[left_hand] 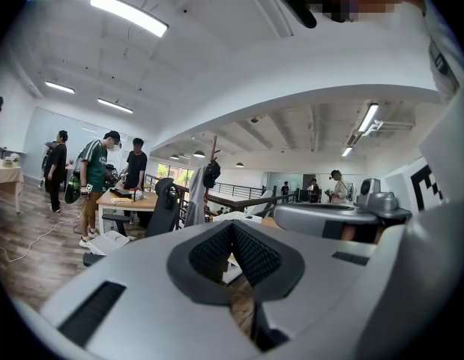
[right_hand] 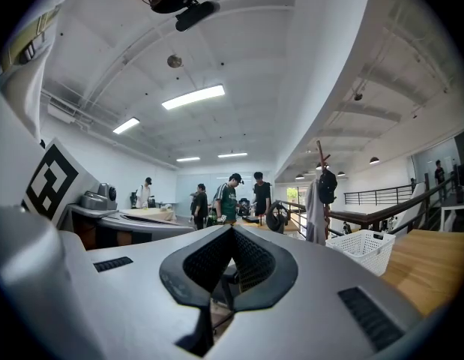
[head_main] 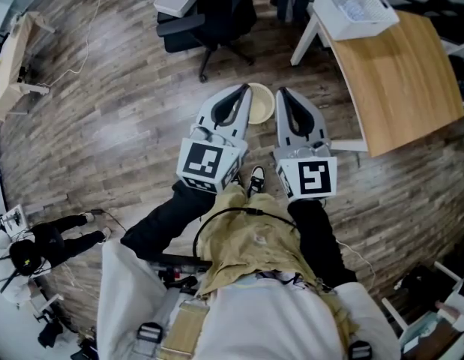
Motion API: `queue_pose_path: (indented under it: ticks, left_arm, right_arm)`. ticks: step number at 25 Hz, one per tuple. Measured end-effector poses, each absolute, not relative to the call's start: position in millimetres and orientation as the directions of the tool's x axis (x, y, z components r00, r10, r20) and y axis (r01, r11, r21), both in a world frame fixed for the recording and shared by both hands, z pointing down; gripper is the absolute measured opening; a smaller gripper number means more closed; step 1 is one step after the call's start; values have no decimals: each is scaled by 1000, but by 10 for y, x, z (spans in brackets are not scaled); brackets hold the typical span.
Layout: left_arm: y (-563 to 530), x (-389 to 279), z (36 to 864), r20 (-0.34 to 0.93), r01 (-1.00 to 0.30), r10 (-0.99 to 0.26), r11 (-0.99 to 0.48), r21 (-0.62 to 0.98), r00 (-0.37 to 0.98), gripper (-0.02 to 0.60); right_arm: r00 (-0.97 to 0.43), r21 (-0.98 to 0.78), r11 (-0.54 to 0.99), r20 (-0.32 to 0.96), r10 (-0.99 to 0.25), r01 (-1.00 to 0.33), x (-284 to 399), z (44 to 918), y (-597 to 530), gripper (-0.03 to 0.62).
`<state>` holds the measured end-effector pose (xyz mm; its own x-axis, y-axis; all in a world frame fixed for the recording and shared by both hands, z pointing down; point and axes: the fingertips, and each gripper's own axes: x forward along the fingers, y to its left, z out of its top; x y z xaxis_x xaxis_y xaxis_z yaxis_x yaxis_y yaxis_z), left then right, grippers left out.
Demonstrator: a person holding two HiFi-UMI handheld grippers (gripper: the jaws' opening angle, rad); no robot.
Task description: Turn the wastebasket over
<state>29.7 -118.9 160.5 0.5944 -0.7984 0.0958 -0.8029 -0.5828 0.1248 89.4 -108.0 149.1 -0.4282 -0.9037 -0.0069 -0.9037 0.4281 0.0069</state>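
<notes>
Left gripper view shows the left gripper [left_hand: 232, 227] with its two jaws pressed together and nothing between them. Right gripper view shows the same for the right gripper [right_hand: 232, 229]: jaws pressed together, holding nothing.

Head view shows both grippers held side by side, pointing straight ahead and not down. Just past their tips, low on the wood floor [head_main: 127, 111], sits a round cream wastebasket [head_main: 261, 105]. It lies between the two tips, and the left gripper covers a bit of its edge, so neither hand looks clearly nearer. It looks round from above, so it stands straight up, but whether its mouth or its bottom faces up is too small to tell. Further off, a white basket [head_main: 355, 10] sits on a wooden table [head_main: 396, 81].
</notes>
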Motion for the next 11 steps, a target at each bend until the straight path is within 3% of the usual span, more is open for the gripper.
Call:
queue_pose_path:
  ticks: [11]
  left_arm:
    - [-1193,280,1629,95,-801,-796,-585,127,597,2]
  right_arm:
    - [-433,9,433,-9,-901,-902,837,1499,-1065,20]
